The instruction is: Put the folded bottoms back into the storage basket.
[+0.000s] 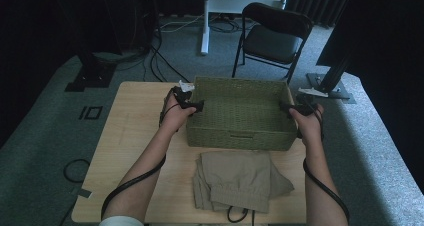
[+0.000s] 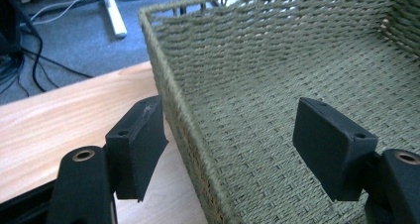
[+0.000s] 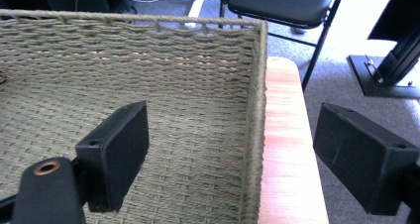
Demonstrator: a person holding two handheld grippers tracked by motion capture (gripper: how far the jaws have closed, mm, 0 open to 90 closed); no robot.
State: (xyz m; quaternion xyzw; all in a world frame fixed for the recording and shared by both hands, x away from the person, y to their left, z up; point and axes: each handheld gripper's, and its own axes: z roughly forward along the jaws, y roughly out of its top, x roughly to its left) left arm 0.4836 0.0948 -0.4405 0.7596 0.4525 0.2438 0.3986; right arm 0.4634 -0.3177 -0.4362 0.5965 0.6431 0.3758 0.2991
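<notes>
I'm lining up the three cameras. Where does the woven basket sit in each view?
High view: the woven basket sits mid-table, between both tools.
Left gripper view: its side wall runs up between the jaws.
Right gripper view: its other side wall stands between the jaws.
Shared landmark: the black folding chair beyond the basket.

The basket (image 1: 240, 136) is olive green, woven in tight rows of cord with a basket-weave floor; light shows pinkish through gaps high in its far wall in the right gripper view. The table (image 1: 135, 131) is pale blond wood with faint grain. The folded garment (image 1: 240, 178) is plain khaki-beige. Both grippers, left gripper (image 2: 230, 144) and right gripper (image 3: 233, 159), have matte black jaws with brassy rings at their screw holes. The carpet (image 1: 45, 136) is speckled grey-blue. The folding chair (image 1: 272, 36) is black, and the cables (image 1: 155, 61) are black.
</notes>
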